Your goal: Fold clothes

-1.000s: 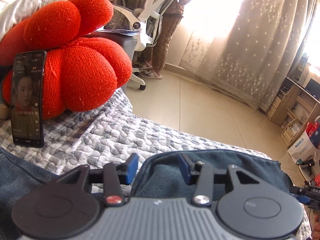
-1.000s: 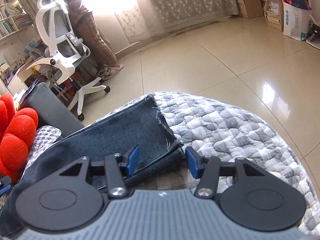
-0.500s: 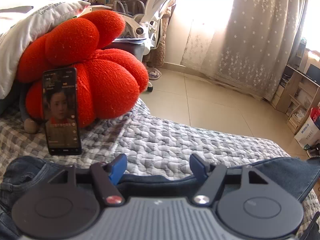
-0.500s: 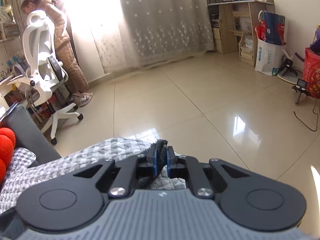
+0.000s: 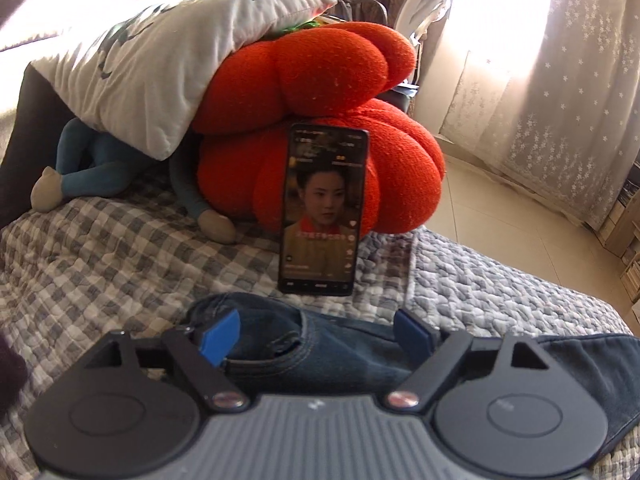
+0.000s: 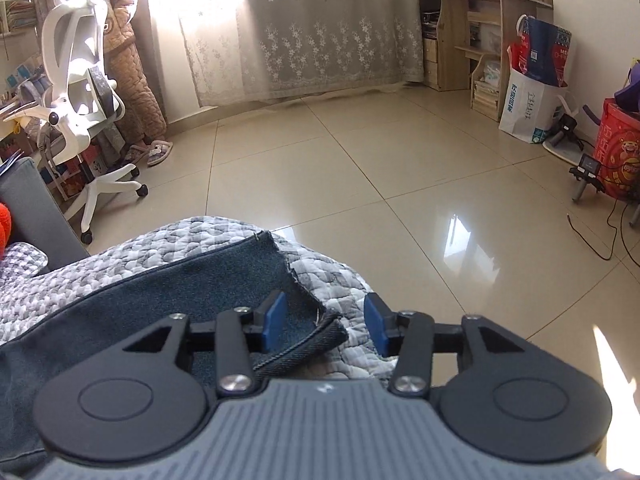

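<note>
Jeans (image 5: pixel 340 360) lie stretched along the bed (image 5: pixel 120 264), not yet folded over. Left claw (image 5: pixel 318 336) released, spread wide above the waistband; right claw (image 6: pixel 324 322) just opened, hem (image 6: pixel 320 330) between its pads, ungripped. Folding mostly remains.

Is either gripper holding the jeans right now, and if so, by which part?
Neither. The left gripper stands open over the jeans. The right gripper has just opened, its pads clear of the hem.
</note>
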Tool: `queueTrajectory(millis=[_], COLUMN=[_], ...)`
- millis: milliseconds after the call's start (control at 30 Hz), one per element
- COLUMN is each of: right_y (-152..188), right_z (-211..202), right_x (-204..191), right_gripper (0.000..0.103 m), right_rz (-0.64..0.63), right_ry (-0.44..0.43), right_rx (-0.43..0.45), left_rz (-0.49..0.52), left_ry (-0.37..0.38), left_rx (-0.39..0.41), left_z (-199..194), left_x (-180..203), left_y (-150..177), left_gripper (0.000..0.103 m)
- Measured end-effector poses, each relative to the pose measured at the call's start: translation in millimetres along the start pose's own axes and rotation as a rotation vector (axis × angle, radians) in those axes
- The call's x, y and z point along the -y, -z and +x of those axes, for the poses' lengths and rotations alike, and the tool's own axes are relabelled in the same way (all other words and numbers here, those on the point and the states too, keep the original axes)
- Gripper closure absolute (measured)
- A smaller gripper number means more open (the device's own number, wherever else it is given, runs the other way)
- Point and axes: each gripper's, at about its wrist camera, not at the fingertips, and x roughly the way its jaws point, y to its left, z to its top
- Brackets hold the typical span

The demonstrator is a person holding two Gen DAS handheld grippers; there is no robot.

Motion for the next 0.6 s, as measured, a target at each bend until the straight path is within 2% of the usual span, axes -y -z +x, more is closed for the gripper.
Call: queueTrajectory(millis=[167,433,567,600], right_y=[-2,9,13,14], right_z=[-7,-2,4,5], right_x=[-31,-96,-125,-130], right_gripper=[0.048,0.040,0.040,0.040], right_rz=[-0.079,-0.173,-0.187,-0.187], right_ry=[-0.036,-0.163,-0.211,-0.223], right_rx=[0.011,-0.030,-0.053,-0.058], left_rz=[-0.158,-0.267,-0.200,-0.135], left_ry=[0.034,0.084,0.091,0.078], left_rx=[-0.072,-0.121,-0.206,-0.221], left_z=[29,52,65,68], left_x=[-41,-74,-77,-73], left_y=[-2,-2,5,8], left_gripper=[0.018,0.019,0.019,0.019])
